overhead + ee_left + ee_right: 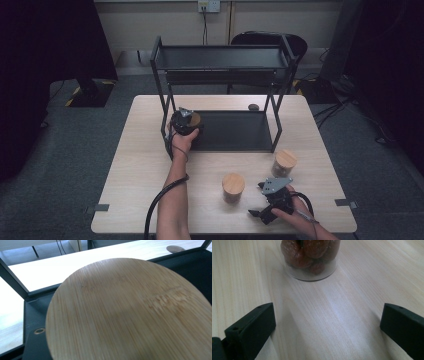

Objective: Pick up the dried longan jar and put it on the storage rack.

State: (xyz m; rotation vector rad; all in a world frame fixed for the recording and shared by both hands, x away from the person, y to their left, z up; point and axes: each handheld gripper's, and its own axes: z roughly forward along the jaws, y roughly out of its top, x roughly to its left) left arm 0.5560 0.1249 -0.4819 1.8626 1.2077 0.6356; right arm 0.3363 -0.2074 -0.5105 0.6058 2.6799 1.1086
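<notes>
At the front left corner of the black rack's (pixel 220 67) lower shelf (pixel 235 131), a jar with a bamboo lid (pixel 130 312) sits under the left gripper (pixel 184 121). From the high view the gripper and the hand behind it cover most of that jar, so I cannot tell whether the gripper is pinching it or spread. The left gripper view adds what the high view hides: the lid's grain up close, the dark shelf beneath it, a small round hole in the shelf corner, and the rack's post beside the pale bench (pixel 145 165).

Nearer the person, two more bamboo-lidded jars stand on the bench, one in the middle (pixel 233 187) and one to its right (pixel 284 163), well apart from the rack. The right gripper (pixel 261 214) rests low at the front edge. Its own view shows the jaws spread wide with bare wood between them, and ahead the glass base of a jar (pixel 311 258) holding reddish-brown dried fruit. A small dark object (pixel 253 106) lies at the back of the bench.
</notes>
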